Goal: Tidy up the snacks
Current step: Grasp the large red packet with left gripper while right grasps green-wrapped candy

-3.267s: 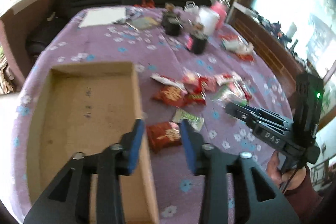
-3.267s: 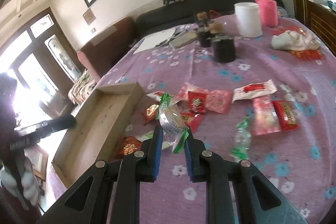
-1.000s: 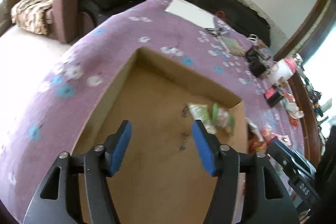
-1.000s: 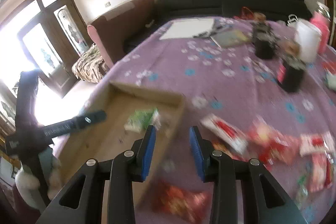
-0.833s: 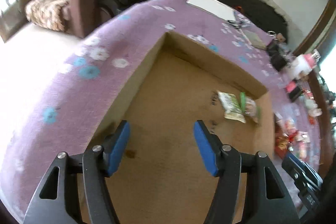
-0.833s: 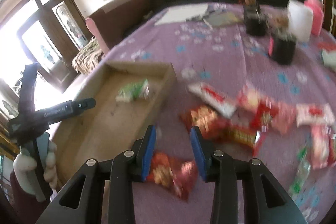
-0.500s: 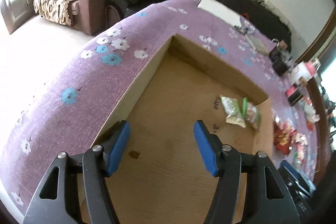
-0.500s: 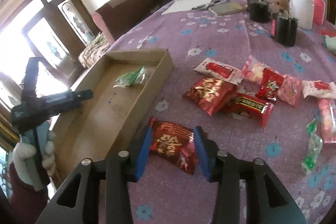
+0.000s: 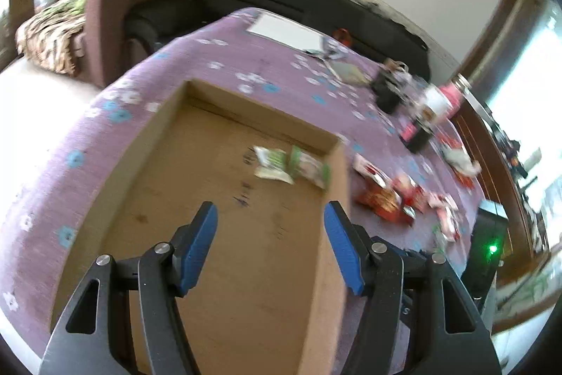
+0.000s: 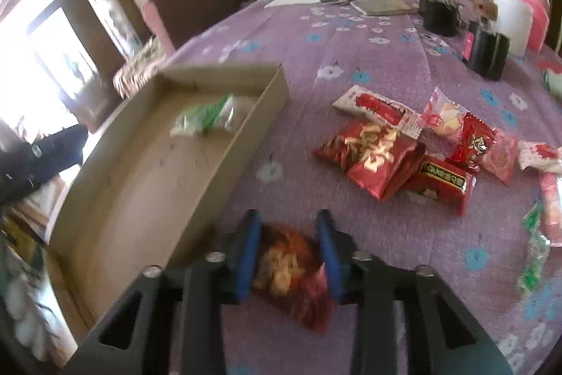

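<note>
A shallow cardboard box (image 9: 337, 171) (image 10: 260, 115) lies on the purple flowered tablecloth. A green and clear snack bag (image 9: 291, 164) (image 10: 205, 118) lies inside its far end. My left gripper (image 9: 270, 245) is open and empty, hovering over the box floor. My right gripper (image 10: 289, 252) is open with its blue pads on either side of a red snack packet (image 10: 291, 273) lying on the cloth beside the box's long wall. Several red and pink snack packets (image 10: 379, 153) (image 9: 383, 199) lie scattered to the right.
Black cups (image 10: 488, 51), a white container (image 10: 513, 20) and a pink bottle (image 10: 537, 20) stand at the far right of the table. Papers and a notebook (image 10: 383, 6) lie at the far end. A sofa and an armchair (image 9: 105, 16) stand beyond the table's edge.
My right gripper let the green bag go into the box, then came down over the red packet by the box wall. My left gripper stayed open over the box, swinging slightly right.
</note>
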`<action>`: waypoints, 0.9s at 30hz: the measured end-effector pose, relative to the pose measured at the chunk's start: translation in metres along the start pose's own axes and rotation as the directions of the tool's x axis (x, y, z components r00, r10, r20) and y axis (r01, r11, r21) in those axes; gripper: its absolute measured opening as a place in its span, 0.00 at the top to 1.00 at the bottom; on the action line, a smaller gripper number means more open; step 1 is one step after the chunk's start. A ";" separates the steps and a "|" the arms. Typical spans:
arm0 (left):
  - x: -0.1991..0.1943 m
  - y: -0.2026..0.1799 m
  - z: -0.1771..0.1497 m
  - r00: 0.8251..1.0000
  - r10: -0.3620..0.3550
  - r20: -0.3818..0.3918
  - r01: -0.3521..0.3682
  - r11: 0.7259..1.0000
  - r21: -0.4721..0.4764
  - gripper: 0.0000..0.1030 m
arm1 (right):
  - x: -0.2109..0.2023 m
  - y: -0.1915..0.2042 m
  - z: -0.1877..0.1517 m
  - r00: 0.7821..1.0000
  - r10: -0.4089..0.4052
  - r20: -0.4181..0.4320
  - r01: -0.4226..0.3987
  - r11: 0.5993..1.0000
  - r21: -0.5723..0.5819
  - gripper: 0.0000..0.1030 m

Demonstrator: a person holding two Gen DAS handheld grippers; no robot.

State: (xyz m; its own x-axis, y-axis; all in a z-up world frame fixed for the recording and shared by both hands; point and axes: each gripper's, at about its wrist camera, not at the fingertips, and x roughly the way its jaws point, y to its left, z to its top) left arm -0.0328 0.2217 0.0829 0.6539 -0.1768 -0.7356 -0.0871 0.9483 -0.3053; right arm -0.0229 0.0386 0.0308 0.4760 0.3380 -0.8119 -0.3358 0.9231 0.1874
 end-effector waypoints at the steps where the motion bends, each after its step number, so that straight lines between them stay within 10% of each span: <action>1: 0.001 -0.006 -0.002 1.000 -0.005 -0.005 0.005 1.000 0.015 0.40 | -0.004 0.001 -0.004 1.000 -0.022 -0.008 0.022 1.000 -0.016 0.77; 9: 0.008 -0.066 -0.028 0.995 -0.079 -0.066 0.089 0.981 0.172 0.40 | -0.048 -0.039 -0.038 0.997 -0.057 -0.051 0.056 0.998 -0.007 0.72; 16: 0.027 -0.119 -0.057 0.985 -0.108 -0.136 0.145 0.942 0.304 0.40 | -0.104 -0.133 -0.050 0.987 -0.081 0.138 0.045 0.968 0.245 0.64; 27: 0.057 -0.193 -0.112 0.993 -0.022 -0.114 0.097 0.692 0.715 0.31 | -0.066 -0.168 -0.046 0.986 -0.138 0.099 0.096 0.935 0.343 0.63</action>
State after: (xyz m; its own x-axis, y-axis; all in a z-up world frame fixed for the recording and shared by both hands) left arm -0.0630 -0.0010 0.0327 0.5653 -0.2262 -0.7932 0.5407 0.8279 0.1493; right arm -0.0354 -0.1468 0.0274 0.5957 0.2243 -0.7712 0.0104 0.9580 0.2866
